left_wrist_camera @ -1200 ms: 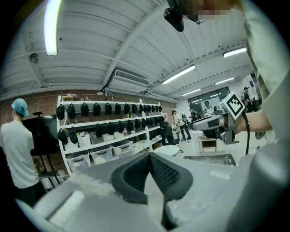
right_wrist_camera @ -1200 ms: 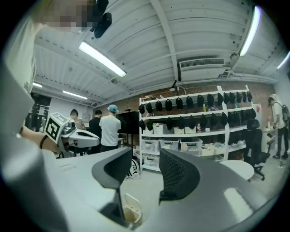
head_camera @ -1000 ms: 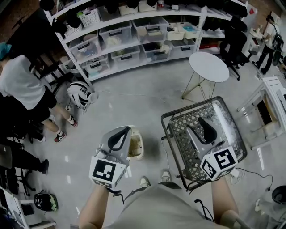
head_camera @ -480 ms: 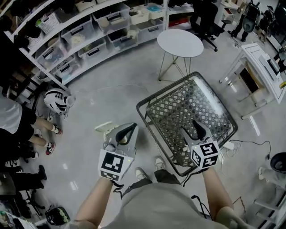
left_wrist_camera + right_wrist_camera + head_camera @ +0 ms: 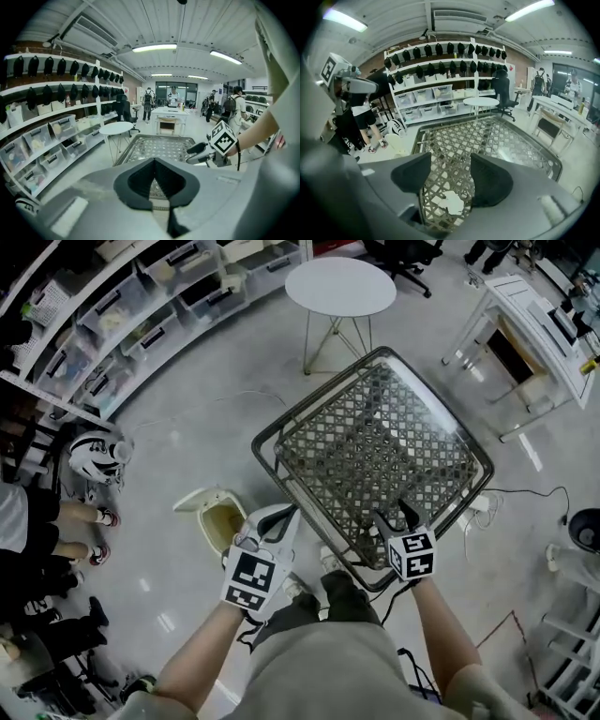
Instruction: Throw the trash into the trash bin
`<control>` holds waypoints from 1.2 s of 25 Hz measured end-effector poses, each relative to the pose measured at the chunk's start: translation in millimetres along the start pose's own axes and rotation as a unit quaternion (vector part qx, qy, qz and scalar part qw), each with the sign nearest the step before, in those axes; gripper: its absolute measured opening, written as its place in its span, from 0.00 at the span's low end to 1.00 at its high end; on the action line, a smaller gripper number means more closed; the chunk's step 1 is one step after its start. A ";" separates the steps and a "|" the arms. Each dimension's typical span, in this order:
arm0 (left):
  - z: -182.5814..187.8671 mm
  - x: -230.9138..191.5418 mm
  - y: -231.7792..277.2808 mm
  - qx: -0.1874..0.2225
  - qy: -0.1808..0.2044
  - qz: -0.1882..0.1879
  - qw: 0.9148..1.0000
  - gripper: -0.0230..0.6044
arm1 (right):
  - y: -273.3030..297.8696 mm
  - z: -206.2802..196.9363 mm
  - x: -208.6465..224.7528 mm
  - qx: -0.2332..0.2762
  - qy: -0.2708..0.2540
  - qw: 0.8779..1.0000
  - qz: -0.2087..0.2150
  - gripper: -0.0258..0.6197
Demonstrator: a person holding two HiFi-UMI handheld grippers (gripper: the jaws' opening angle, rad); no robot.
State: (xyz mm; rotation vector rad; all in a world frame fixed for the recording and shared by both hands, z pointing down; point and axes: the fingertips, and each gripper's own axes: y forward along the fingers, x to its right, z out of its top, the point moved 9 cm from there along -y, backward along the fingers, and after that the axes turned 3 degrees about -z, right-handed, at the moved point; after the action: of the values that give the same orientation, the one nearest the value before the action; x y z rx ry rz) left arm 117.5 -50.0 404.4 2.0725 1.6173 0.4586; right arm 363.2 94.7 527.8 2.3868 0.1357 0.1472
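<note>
Right gripper view first: your right claw (image 5: 450, 180) is spread wide, its jaws have just been opening, and framed in the gap is the trash (image 5: 451, 202), a white scrap lying on the mesh bench (image 5: 487, 136). The pads aren't touching it. The head view can't give you that scrap; from up there your right claw (image 5: 394, 519) covers the near edge of the bench (image 5: 375, 442).

What the head view does show is the bin (image 5: 217, 521), cream, open, on the floor just off the bench's near left corner and right beside your left claw (image 5: 289, 514). The right gripper view catches the bin (image 5: 395, 141) only small, off to the left.

Left gripper view: that claw (image 5: 154, 164) is pressed together at the tips, with nothing pinched and bench mesh showing through the loop. It also picks up your right gripper's marker cube (image 5: 220, 138) over the bench.

Against a second ago, both claws sit lower and nearer your body. The bench has swung to the middle of the head view. The bin, then tucked behind the left claw, now lies clear to its left.
</note>
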 end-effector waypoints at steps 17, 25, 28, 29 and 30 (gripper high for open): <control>-91.6 12.3 58.9 -0.137 -0.062 -0.037 0.988 0.04 | 60.1 -109.0 7.4 -0.173 -0.002 0.985 0.012 0.44; -112.6 2.5 48.5 -0.148 -0.107 -0.027 0.983 0.04 | 69.9 -117.4 6.0 -0.210 -0.020 0.977 -0.002 0.22; -106.9 -3.6 44.1 -0.130 -0.140 -0.014 0.981 0.04 | 73.0 -103.7 6.9 -0.204 -0.021 0.979 -0.009 0.18; -103.8 -5.5 42.2 -0.125 -0.144 -0.010 0.982 0.04 | 72.0 -96.5 7.3 -0.200 -0.020 0.980 -0.012 0.17; -100.7 -7.6 39.6 -0.119 -0.148 -0.007 0.982 0.04 | 70.1 -88.8 7.2 -0.194 -0.019 0.981 -0.013 0.17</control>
State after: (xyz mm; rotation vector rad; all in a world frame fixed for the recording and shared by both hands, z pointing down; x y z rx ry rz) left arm 94.5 -49.3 510.4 1.8495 1.3334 0.3055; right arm 361.4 104.2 640.7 1.9959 0.1088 0.1042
